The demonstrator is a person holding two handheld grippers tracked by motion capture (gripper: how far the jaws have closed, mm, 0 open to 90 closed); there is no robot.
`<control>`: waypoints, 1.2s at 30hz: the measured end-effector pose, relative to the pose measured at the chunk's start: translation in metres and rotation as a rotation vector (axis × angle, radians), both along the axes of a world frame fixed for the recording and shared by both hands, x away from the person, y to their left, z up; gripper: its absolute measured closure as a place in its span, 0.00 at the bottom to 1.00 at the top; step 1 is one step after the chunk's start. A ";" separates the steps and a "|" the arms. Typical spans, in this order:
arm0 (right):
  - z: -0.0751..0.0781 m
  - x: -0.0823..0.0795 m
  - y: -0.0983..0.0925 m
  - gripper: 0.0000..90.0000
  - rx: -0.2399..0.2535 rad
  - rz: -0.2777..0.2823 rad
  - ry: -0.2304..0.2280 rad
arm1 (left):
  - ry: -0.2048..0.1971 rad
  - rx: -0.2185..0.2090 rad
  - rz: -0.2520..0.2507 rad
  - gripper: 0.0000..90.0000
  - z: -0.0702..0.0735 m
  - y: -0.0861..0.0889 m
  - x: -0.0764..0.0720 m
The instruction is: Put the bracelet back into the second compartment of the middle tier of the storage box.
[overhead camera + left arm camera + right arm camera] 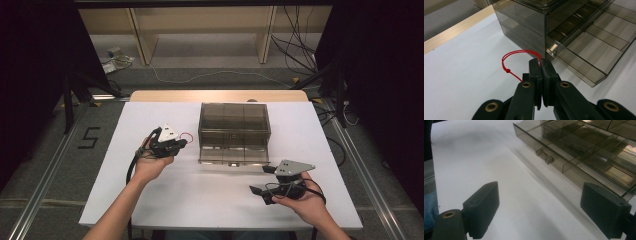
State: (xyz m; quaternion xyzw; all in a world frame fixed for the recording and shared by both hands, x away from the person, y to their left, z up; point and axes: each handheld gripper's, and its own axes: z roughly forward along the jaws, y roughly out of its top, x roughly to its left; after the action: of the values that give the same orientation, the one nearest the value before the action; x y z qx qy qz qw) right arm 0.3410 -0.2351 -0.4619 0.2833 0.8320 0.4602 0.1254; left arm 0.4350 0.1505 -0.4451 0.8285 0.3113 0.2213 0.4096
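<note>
Red cord (pixel 517 56) thin loop, knotted | left tool (pixel 541 62) pinching it | right tool (pixel 539 207) wide

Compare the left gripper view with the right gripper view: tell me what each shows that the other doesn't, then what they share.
Left gripper view alone: a red cord pinched between the left gripper's shut jaws, plus the table's wooden edge. Right gripper view alone: the right gripper with jaws wide apart and nothing between them, and the drawer's small handle. Shared: the smoky plastic drawer box with its bottom drawer pulled out, on the white table.
</note>
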 end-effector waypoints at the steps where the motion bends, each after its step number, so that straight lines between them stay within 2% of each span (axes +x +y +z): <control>1: 0.000 0.000 0.000 0.18 0.000 0.001 0.000 | -0.001 0.000 -0.002 0.98 0.001 0.000 -0.001; 16: 0.001 -0.001 -0.001 0.18 0.001 0.000 0.002 | -0.031 -0.016 -0.011 0.98 0.006 -0.001 -0.013; 23: 0.001 -0.002 0.000 0.18 -0.001 0.005 0.002 | -0.041 -0.037 -0.026 0.98 0.010 -0.005 -0.017; 36: 0.001 -0.002 0.000 0.18 -0.001 0.002 0.000 | -0.043 -0.056 -0.036 0.98 0.014 -0.009 -0.019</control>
State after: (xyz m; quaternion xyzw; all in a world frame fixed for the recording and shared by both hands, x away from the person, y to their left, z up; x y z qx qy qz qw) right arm 0.3392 -0.2356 -0.4604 0.2823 0.8326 0.4599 0.1248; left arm 0.4156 0.1415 -0.4313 0.8173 0.2933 0.2229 0.4431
